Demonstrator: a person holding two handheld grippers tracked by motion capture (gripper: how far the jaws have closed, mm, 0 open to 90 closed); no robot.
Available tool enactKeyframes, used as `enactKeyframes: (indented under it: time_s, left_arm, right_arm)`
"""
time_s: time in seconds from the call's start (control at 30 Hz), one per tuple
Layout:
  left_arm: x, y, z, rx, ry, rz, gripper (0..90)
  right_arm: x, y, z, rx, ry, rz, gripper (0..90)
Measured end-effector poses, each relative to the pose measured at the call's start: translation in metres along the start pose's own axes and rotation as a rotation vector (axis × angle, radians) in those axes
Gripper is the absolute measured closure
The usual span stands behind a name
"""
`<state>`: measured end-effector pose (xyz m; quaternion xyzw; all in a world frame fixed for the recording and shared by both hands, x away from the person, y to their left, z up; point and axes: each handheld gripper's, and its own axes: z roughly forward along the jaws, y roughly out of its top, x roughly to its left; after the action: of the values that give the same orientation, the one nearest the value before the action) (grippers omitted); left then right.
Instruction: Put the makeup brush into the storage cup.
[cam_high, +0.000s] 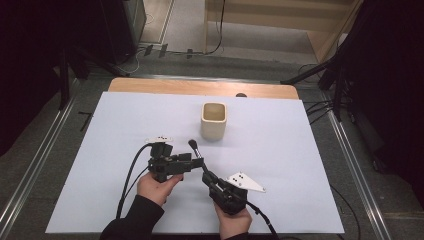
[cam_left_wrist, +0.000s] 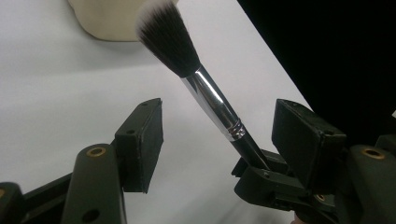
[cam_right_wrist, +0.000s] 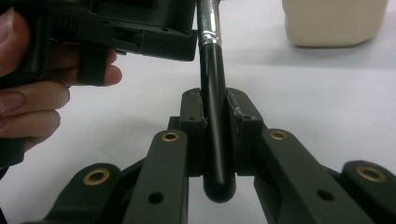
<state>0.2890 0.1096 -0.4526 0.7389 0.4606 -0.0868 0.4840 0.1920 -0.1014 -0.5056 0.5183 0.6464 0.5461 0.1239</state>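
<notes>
A makeup brush (cam_high: 196, 150) with a black handle, silver ferrule and dark white-tipped bristles points up and away toward a cream cup (cam_high: 214, 120). My right gripper (cam_right_wrist: 215, 107) is shut on the black handle (cam_right_wrist: 215, 140) near its butt end. My left gripper (cam_left_wrist: 219, 140) reaches in from the left, and its jaws stand open on either side of the ferrule (cam_left_wrist: 215, 105) without touching it. In the high view the left gripper (cam_high: 199, 161) sits just above the right gripper (cam_high: 206, 176). The cup (cam_left_wrist: 107, 18) stands beyond the bristles.
A white sheet (cam_high: 280, 150) covers the table, with a wooden strip (cam_high: 200, 87) bare along the far edge. Metal rails run down both sides. Cables trail from both grippers toward the near edge. The cup (cam_right_wrist: 334, 21) is the one object standing nearby.
</notes>
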Motion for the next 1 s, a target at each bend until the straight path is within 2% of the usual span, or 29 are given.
enactKeyframes:
  time_s: [0.13,0.2,0.37,0.6,0.67,0.83,1.0]
  left_arm:
    - [0.0007,-0.0004,-0.0004,-0.013,-0.009,-0.016,35.5]
    - [0.0001,-0.0008,-0.0001,-0.019,-0.001,-0.012,36.4]
    - [-0.0005,-0.0010,0.0007,-0.023,-0.015,-0.018,40.9]
    - [0.0002,-0.0017,0.0028,-0.030,-0.029,-0.060,49.0]
    - [0.0012,-0.0013,0.0030,-0.036,-0.053,-0.082,50.2]
    - [0.0048,-0.0014,0.0032,-0.047,-0.062,-0.114,57.4]
    - [0.0064,-0.0022,0.0026,-0.050,-0.059,-0.119,62.7]
  right_arm:
    - [0.0007,0.0008,-0.0002,-0.012,0.001,0.002,79.5]
    - [0.0012,0.0009,-0.0005,-0.017,0.002,0.000,79.5]
    - [0.0030,0.0005,0.0002,-0.016,0.007,-0.002,79.5]
    - [0.0059,-0.0012,0.0015,-0.016,0.009,-0.024,79.5]
    - [0.0069,-0.0018,0.0018,-0.017,0.009,-0.026,79.5]
    - [0.0076,-0.0026,0.0025,-0.016,0.007,-0.032,79.5]
    - [0.0079,-0.0036,0.0042,-0.005,0.012,-0.036,79.4]
